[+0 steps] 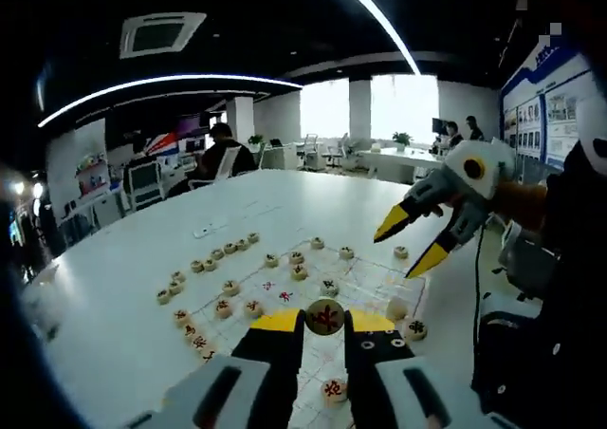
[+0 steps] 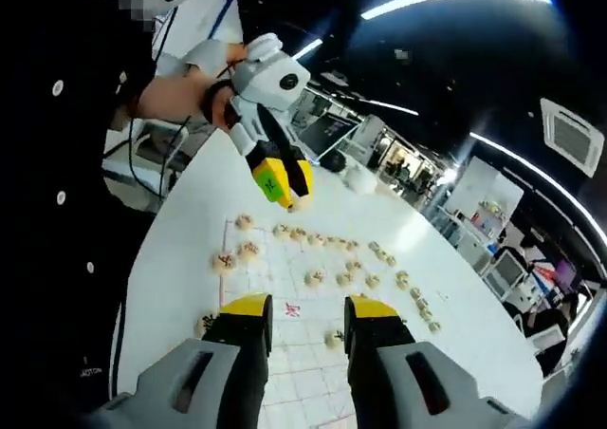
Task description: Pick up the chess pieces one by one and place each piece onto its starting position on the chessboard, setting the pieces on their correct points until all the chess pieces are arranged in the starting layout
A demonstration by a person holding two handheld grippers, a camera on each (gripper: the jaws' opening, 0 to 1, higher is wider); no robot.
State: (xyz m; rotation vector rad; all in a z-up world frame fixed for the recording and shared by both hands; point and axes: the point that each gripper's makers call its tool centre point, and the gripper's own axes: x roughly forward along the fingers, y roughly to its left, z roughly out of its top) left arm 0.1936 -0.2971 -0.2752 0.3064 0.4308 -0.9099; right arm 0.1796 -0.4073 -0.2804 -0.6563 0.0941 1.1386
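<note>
The left gripper [image 1: 324, 319] is clamped on a round wooden chess piece [image 1: 324, 316] with a red character on its face, held up between the yellow tips above the near edge of the chessboard [image 1: 365, 282] — a pale printed sheet lying flat on the big white table [image 1: 142, 258]. The right gripper [image 2: 307, 307] hangs over the board too, jaws parted with nothing between them. In the left gripper view the right gripper reaches in from the side with its yellow tips spread apart. More wooden discs [image 1: 211, 260] lie in a loose curving line along the board's far edge, a few sit on the grid itself, and one with a red mark [image 1: 333, 389] rests just below the held piece. A person [image 1: 220, 154] sits at a desk beyond the table's far end.
</note>
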